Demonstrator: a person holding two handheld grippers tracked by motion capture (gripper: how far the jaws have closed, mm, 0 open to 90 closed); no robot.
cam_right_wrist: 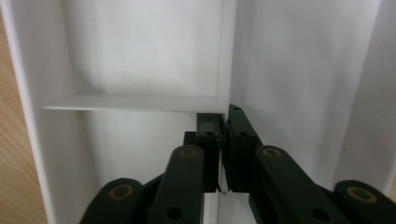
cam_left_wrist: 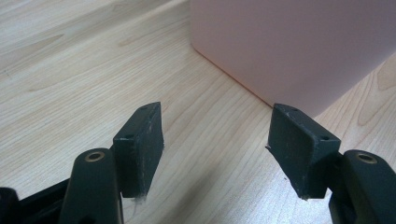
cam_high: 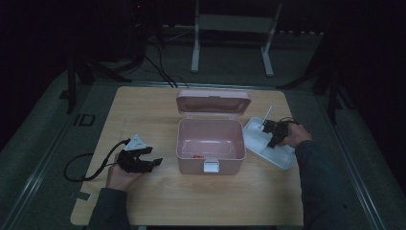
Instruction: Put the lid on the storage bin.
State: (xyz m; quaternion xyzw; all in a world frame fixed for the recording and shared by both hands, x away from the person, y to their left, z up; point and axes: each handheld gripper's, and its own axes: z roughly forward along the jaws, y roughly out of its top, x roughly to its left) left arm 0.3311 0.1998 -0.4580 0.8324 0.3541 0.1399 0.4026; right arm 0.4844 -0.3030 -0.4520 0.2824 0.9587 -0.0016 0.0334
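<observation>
The white tray [cam_high: 277,155] lies on the counter [cam_high: 158,201] just to the right of the pink box [cam_high: 210,151], set at a slant. Your right gripper [cam_high: 271,135] reaches down into it, and in the right gripper view its jaws are pinched together on the upright divider wall [cam_right_wrist: 224,56] that runs between the tray's compartments [cam_right_wrist: 140,46], just where a cross wall meets it. The pink box stands in the middle of the counter, its lid [cam_high: 213,102] thrown back and something small and red [cam_high: 196,155] on its floor. Your left gripper [cam_high: 152,157] rests low over the counter to the left of the box, jaws spread wide with nothing between them.
</observation>
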